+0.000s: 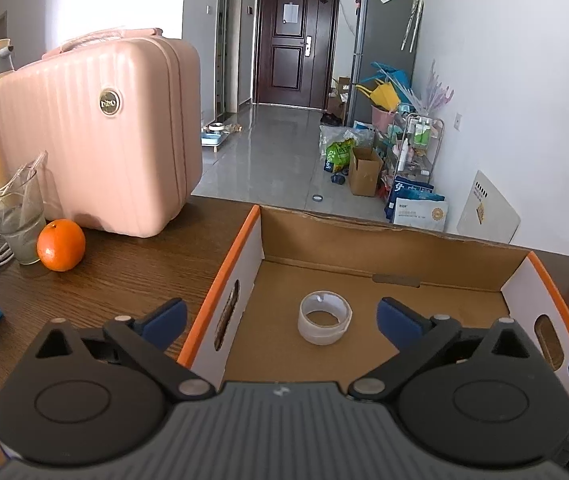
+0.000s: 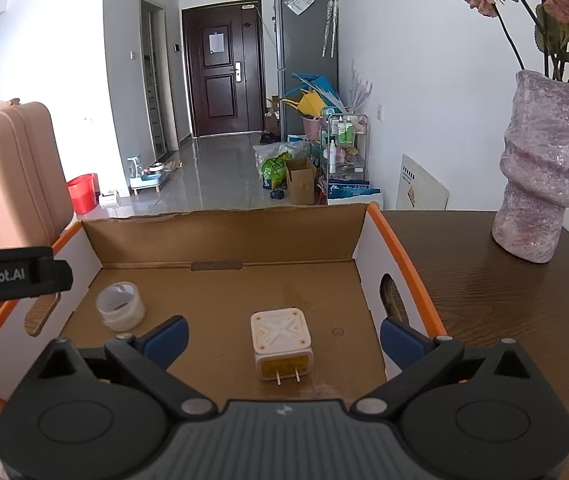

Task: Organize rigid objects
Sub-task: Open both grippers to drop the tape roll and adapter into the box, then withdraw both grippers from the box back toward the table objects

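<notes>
A clear tape roll (image 1: 324, 322) lies on the floor of an open cardboard box (image 1: 384, 240) with orange-edged white sides. My left gripper (image 1: 282, 318) hangs over the box's near end, open, its blue pads wide on either side of the roll and touching nothing. In the right wrist view the same box (image 2: 224, 236) holds a white plug adapter (image 2: 282, 342) with two prongs facing me, and the tape roll (image 2: 120, 306) lies at the left. My right gripper (image 2: 284, 338) is open around the adapter, pads clear of it.
A pink hard case (image 1: 100, 136), a glass (image 1: 16, 220) and an orange (image 1: 61, 245) stand on the wooden table (image 1: 132, 280) left of the box. A mottled vase (image 2: 542, 172) with flowers stands at the right. Beyond the table's far edge is tiled floor.
</notes>
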The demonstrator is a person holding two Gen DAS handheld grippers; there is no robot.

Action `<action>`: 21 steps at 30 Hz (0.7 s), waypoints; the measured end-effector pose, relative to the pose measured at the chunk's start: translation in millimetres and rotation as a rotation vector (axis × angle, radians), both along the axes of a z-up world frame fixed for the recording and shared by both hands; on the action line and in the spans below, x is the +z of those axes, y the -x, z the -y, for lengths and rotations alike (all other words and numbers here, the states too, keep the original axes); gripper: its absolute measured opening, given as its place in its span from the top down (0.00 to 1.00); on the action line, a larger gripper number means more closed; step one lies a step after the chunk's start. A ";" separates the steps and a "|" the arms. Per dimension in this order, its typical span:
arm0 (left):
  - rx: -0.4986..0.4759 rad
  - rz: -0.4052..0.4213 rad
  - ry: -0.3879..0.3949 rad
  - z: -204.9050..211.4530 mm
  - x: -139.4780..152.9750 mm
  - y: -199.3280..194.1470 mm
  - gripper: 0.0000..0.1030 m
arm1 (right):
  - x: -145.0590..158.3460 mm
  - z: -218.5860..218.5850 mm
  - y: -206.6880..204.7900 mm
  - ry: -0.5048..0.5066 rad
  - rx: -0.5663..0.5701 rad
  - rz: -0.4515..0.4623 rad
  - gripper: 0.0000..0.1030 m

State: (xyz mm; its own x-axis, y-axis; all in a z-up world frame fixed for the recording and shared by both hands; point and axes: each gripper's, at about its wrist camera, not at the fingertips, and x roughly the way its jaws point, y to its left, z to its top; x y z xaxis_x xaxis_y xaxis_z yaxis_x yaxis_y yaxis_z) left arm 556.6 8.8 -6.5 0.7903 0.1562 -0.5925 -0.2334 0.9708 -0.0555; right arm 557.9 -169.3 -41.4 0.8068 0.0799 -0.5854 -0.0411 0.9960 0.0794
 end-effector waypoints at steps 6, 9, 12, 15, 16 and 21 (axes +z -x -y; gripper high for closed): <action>0.006 0.025 0.014 -0.3 7.9 11.2 0.00 | 7.9 -2.7 9.7 0.009 -0.006 0.018 0.00; 0.007 0.048 0.022 -0.6 14.1 21.2 0.00 | 11.3 -3.6 18.4 0.020 0.000 0.031 0.00; -0.001 0.070 0.017 0.0 17.9 33.9 0.00 | 16.4 -2.6 29.3 0.021 0.009 0.053 0.00; -0.020 0.089 0.008 0.7 20.5 47.3 0.00 | 20.5 -2.7 43.2 0.026 0.028 0.075 0.00; -0.027 0.094 0.002 0.8 20.5 51.5 0.00 | 21.1 -3.2 47.2 0.032 0.034 0.080 0.00; -0.042 0.128 0.005 -4.8 21.2 76.4 0.00 | 24.2 -2.2 71.9 0.053 0.052 0.106 0.00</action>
State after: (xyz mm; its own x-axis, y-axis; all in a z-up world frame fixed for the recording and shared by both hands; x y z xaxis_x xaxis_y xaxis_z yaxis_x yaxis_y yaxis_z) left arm 480.1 13.6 14.7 0.8651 0.1185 -0.4874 -0.1834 0.9791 -0.0874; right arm 486.0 -167.2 -17.2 0.8602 0.0945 -0.5012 -0.0982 0.9950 0.0190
